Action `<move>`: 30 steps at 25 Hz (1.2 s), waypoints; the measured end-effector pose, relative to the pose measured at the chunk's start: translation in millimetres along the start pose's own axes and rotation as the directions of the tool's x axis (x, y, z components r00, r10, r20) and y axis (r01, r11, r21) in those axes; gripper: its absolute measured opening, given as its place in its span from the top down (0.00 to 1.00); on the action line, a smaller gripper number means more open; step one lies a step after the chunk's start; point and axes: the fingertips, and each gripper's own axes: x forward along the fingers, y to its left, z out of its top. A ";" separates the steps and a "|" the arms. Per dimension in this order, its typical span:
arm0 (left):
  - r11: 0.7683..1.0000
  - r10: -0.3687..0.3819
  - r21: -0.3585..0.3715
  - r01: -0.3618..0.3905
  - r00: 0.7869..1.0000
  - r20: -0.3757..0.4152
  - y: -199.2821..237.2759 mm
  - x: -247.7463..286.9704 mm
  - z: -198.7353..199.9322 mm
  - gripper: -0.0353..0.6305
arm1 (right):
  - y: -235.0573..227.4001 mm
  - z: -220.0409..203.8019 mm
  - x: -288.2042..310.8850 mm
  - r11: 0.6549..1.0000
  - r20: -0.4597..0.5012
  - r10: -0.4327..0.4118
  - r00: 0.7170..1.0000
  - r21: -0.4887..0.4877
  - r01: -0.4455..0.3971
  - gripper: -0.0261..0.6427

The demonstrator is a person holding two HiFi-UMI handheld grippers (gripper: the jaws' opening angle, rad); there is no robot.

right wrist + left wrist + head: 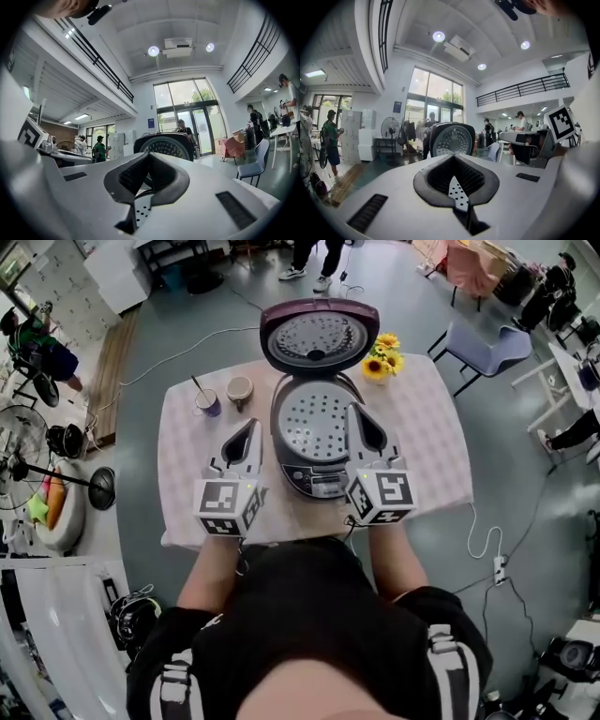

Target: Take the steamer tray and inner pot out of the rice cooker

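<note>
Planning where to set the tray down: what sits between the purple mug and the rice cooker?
A beige cup stands between the purple mug and the rice cooker, seen in the head view.

Grey floor (169,324) all round. Pink checked cloth over tabletop (431,446), frame centre. Lavender chair (483,348) upper right. Tall windows (436,93) far wall, round ceiling lights (438,36), mezzanine railing (525,88), standing fan (389,127) left.

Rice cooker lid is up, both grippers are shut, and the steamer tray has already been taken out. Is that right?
Not quite. The head view shows the steamer tray still sitting in the rice cooker. The lid is up, and the left gripper and right gripper are shut.
</note>
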 end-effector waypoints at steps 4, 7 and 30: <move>1.000 0.005 -0.002 -0.005 1.000 -0.007 16.4 9.7 -3.1 0.94 | 1.7 -9.6 17.7 1.000 -0.026 0.007 1.000 -0.010 -0.007 0.96; 1.000 -0.002 0.001 0.002 1.000 -0.011 23.3 16.6 -3.1 0.94 | -3.2 -18.2 23.0 1.000 -0.051 -0.008 0.999 0.009 0.009 0.96; 0.996 -0.081 -0.031 0.079 0.994 -0.075 44.2 57.7 -22.8 0.36 | -29.8 -27.1 42.4 0.997 -0.060 -0.069 0.996 -0.027 0.068 0.55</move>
